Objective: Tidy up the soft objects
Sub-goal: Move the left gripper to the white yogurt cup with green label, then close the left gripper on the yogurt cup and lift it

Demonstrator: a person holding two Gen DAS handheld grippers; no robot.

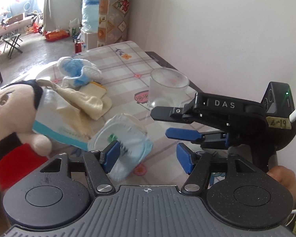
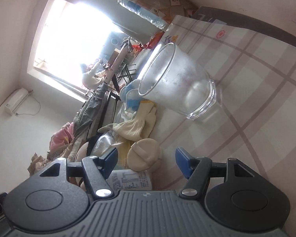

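On a checked tablecloth (image 1: 126, 67), the left gripper (image 1: 148, 157) stands with jaws apart around a blurred clear plastic packet (image 1: 124, 138). The right gripper (image 1: 167, 124) reaches in beside a glass tumbler (image 1: 167, 86); a plush doll (image 1: 11, 122) lies left.

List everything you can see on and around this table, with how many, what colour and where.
plush doll: one, black hair, red top, near left edge
tissue pack: one, clear with teal, against the doll
clear pouch: one, by the left tongs
cream socks: a pile, centre
blue-white knit: one, far side
round cream puff: one, beside the socks
glass: one, clear, empty, upright
tablecloth: one, plaid, floral
left tongs: open
right tongs: open
hand: one, holding the right tongs
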